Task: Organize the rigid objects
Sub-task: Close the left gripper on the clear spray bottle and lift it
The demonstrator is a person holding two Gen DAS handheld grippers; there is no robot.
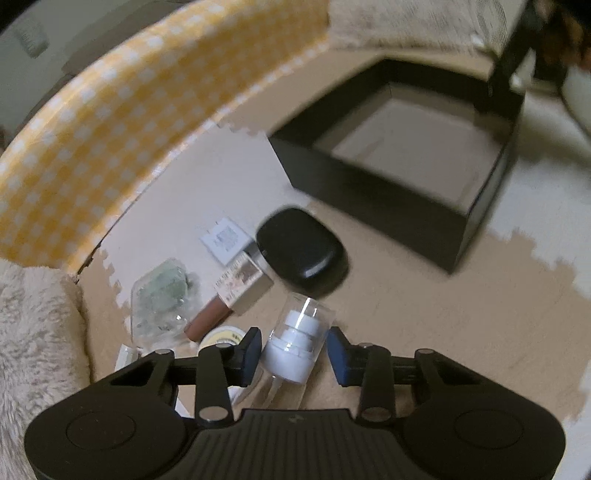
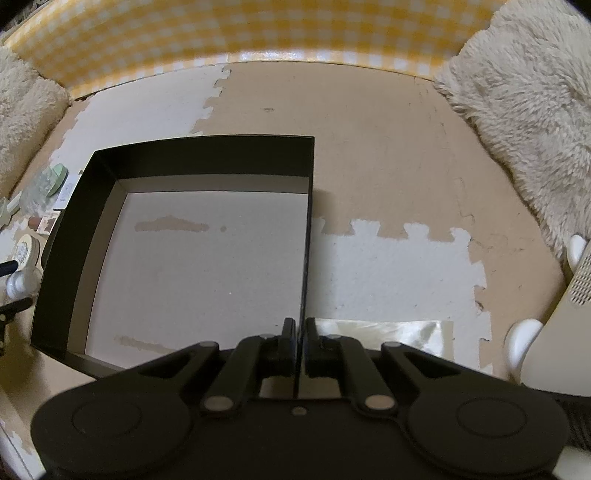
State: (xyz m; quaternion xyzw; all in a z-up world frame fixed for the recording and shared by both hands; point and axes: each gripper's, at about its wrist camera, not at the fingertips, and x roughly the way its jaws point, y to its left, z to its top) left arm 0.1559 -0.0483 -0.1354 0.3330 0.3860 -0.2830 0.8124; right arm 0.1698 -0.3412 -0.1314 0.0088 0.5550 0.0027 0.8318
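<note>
My left gripper (image 1: 293,350) is open, its pads on either side of a clear spray bottle (image 1: 295,343) with a white pump, lying on the floor mat; the right pad stands apart from it. Beyond it lie a black oval case (image 1: 301,253), a lip gloss tube (image 1: 225,299), a clear green packet (image 1: 160,295), a white card (image 1: 225,240) and a small round tin (image 1: 221,338). A black open box (image 1: 406,158) stands at the upper right. My right gripper (image 2: 301,343) is shut on the box's right wall (image 2: 308,229).
A yellow checked wall (image 2: 258,33) borders the mat (image 2: 388,147) at the back. Fluffy cream rugs (image 2: 524,122) lie at both sides. A shiny sheet (image 2: 388,332) lies right of the box. A white object (image 2: 554,314) stands at far right.
</note>
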